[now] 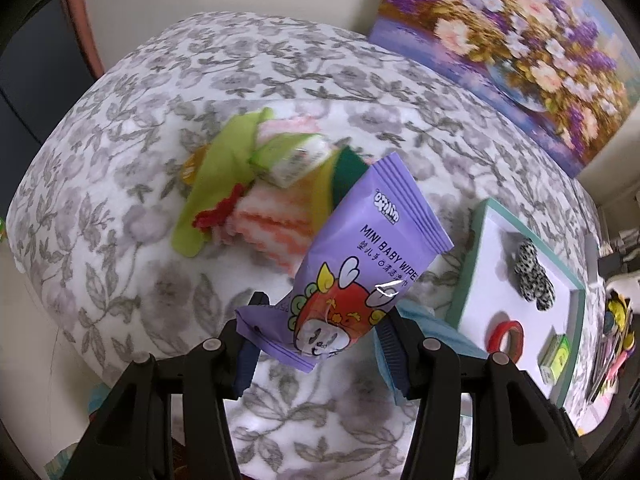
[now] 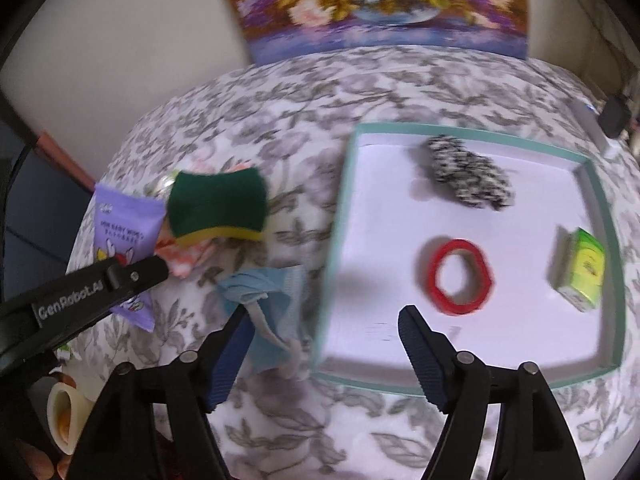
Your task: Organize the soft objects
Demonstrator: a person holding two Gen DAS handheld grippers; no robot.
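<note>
My left gripper (image 1: 320, 344) fingers pinch the baby wipes pack (image 1: 360, 264) by its bottom edge, above the floral bed (image 1: 120, 240); the slick film may slip before reaching the tray (image 1: 472, 248). Right gripper (image 2: 324, 344) fingers spread wide, empty.

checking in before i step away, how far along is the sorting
Three things sit in the teal-rimmed tray: a speckled scrunchie, a red tape roll, a green pack. The left hand-held gripper holds the baby wipes pack. The sponge, towels and blue cloth remain outside.
</note>
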